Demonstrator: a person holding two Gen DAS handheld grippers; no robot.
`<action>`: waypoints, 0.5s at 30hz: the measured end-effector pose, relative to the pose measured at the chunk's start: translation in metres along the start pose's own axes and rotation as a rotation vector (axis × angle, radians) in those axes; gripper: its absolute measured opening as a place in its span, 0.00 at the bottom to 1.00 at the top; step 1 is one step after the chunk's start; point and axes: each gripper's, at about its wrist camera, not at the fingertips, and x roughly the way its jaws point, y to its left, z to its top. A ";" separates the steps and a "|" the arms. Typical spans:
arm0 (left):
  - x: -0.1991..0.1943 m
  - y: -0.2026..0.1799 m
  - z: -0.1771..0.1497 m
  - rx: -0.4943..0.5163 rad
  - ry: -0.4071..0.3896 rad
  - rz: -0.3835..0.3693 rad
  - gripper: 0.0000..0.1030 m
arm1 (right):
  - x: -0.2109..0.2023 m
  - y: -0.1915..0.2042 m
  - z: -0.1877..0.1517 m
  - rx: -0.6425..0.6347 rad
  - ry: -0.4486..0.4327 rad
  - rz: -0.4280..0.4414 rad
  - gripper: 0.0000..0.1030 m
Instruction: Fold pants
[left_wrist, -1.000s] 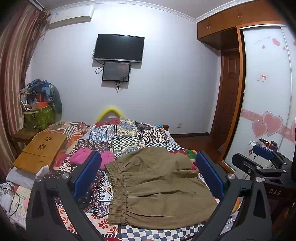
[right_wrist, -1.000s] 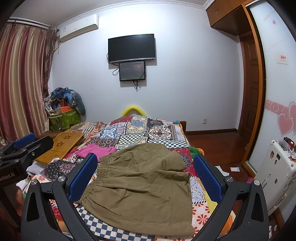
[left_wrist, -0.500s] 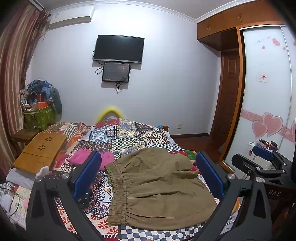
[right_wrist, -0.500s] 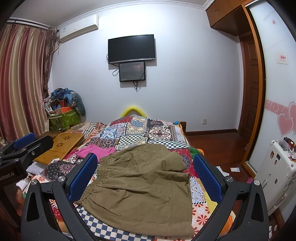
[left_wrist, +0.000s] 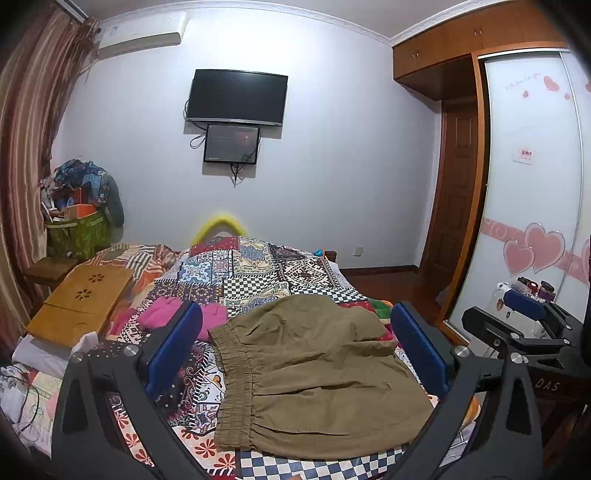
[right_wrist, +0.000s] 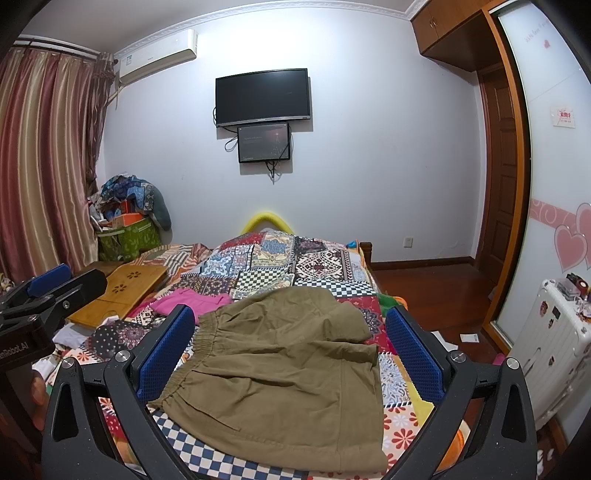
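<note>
Olive pants (left_wrist: 314, 373), near hem hidden behind gripper frames.

Olive pants (right_wrist: 284, 373) flat between spread blue fingers (right_wrist: 168, 354)

A pair of olive-brown woven cotton shorts with a gathered elastic waistband (left_wrist: 317, 373) (right_wrist: 280, 384) lies spread on a patchwork bedspread of checked and floral squares (left_wrist: 240, 273) (right_wrist: 280, 258), near its front edge. The waistband runs along the garment's left side, bunched into small pleats. The far leg is folded over, so its fabric humps up in a loose, rounded mound at the back. The near leg lies flat, lightly creased, its hem pointing right. Nothing touches the cloth.
</note>
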 end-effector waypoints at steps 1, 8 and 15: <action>0.001 0.001 0.000 -0.001 -0.003 0.001 1.00 | 0.000 0.000 0.000 0.000 0.000 0.000 1.00; 0.012 0.010 -0.003 -0.002 0.013 0.015 1.00 | 0.003 -0.010 0.000 -0.014 0.001 -0.055 1.00; 0.041 0.035 -0.016 0.017 0.104 0.026 1.00 | 0.022 -0.037 -0.016 -0.014 0.077 -0.129 1.00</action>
